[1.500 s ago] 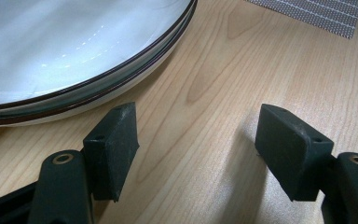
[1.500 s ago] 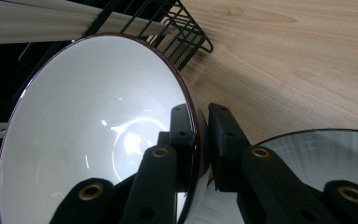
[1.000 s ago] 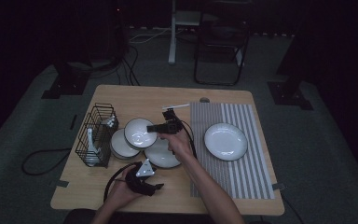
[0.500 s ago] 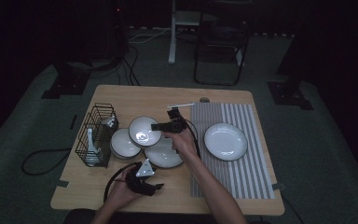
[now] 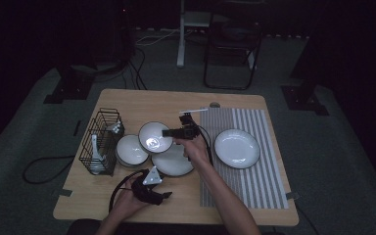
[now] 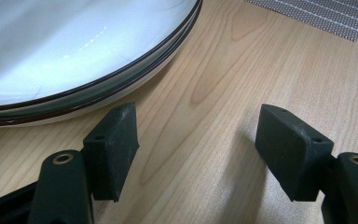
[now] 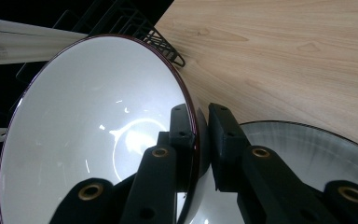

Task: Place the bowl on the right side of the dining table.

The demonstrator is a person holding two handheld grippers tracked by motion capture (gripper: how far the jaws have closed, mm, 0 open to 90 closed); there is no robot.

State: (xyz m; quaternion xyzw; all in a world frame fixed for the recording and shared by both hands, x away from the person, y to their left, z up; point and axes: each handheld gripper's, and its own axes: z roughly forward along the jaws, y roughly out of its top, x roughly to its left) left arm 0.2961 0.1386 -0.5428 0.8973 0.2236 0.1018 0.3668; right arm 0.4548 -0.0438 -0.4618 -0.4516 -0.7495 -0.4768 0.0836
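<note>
High view: right gripper [image 5: 169, 132] holds bowl [image 5: 155, 137] by its rim, above plate [image 5: 173, 160], near rack [image 5: 100, 141]; thin pinch, could slip.
Left gripper view: fingers [image 6: 114, 147] spread, idle on surface [image 6: 214, 88].
Right gripper view: fingers [image 7: 182, 123] pinching rim; tilt risks drop, chipping.

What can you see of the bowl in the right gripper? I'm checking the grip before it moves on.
The bowl is white and glossy, ceramic by its look, with a thin dark rim line. The right gripper is shut on its rim, one jaw inside the wall, one outside. It is tilted, by the black wire rack, above the stacked white dishes on the wooden table.
</note>
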